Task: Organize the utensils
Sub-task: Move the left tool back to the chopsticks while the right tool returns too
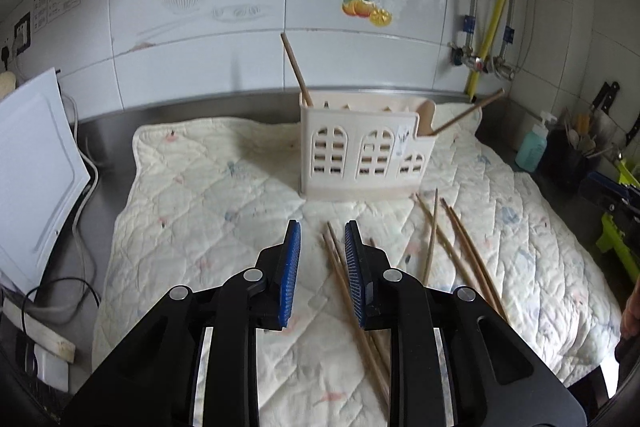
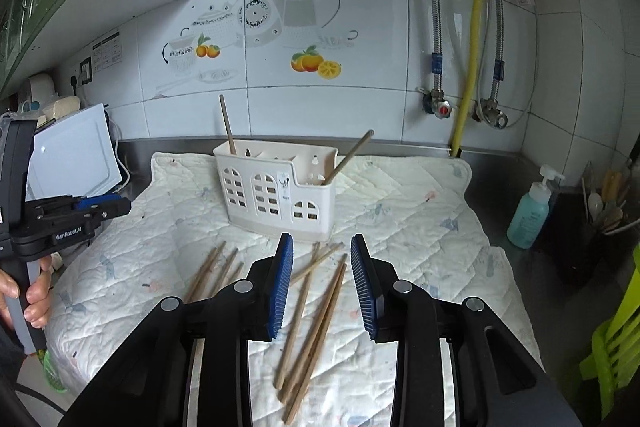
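White tiled wall with teapot-and-orange decals behind a steel counter [image 2: 492,227]; quilted pad [image 2: 420,211] spread over it, cream slotted utensil holder [image 2: 276,195] near the pad's back edge with 2 chopsticks [image 2: 227,123] leaning out. Loose chopsticks [image 2: 316,311] lie in 2 bunches on the pad toward its front edge. Left gripper [image 1: 322,267] and right gripper [image 2: 322,283] both hover spread, grasping nothing, over the sticks; soap bottle [image 2: 530,215] at counter's right edge.
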The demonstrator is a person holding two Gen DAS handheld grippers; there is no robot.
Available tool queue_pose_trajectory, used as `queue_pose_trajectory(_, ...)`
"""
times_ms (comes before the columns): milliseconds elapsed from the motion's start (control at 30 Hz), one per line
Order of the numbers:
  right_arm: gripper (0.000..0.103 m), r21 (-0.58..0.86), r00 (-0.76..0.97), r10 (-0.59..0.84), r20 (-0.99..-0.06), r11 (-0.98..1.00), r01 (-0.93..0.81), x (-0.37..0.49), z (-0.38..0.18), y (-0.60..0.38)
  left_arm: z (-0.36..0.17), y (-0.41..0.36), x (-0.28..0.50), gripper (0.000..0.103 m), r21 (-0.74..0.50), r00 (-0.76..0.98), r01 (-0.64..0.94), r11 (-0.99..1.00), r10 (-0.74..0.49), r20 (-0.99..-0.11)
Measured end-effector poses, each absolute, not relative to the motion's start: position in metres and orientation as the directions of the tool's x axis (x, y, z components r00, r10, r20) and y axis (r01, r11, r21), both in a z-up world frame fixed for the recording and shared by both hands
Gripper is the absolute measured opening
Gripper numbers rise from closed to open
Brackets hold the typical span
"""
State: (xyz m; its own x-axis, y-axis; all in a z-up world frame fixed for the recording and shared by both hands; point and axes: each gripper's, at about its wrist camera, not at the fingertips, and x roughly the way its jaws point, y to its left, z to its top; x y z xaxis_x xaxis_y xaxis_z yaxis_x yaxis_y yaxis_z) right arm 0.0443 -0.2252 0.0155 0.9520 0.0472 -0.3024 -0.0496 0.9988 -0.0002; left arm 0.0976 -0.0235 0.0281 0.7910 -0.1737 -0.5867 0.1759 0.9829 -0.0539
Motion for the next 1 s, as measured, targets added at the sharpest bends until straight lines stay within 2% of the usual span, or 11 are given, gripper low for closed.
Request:
queue_pose_trajectory(67, 0.034, 0.01, 0.947, 0.041, -0.318, 0.999, -0.04, 0.041, 0.004, -0.226, 0.012, -0.025, 0.086, 0.023, -0.062, 0.77, 0.17, 0.983, -0.172, -0.614)
queue_pose_trajectory(233, 0.035, 0.059, 0.932, 0.049, -0.358, 0.998, -0.03, 0.035, -0.019, -0.23, -0.025, -0.031, 0.064, 0.023, -0.101, 0.703, 0.179, 0.979, -0.199, -0.683)
queue_pose_trajectory(533, 0.036, 0.093, 0.91, 0.059, -0.41, 0.995, -0.022, 0.028, -0.044, -0.229, -0.069, -0.048, 0.047, 0.023, -0.142, 0.608, 0.211, 0.967, -0.244, -0.756)
queue_pose_trajectory(1000, 0.036, 0.106, 0.889, 0.053, -0.455, 0.994, -0.005, 0.03, -0.064, -0.232, -0.09, -0.052, 0.06, 0.022, -0.15, 0.573, 0.185, 0.971, -0.23, -0.786)
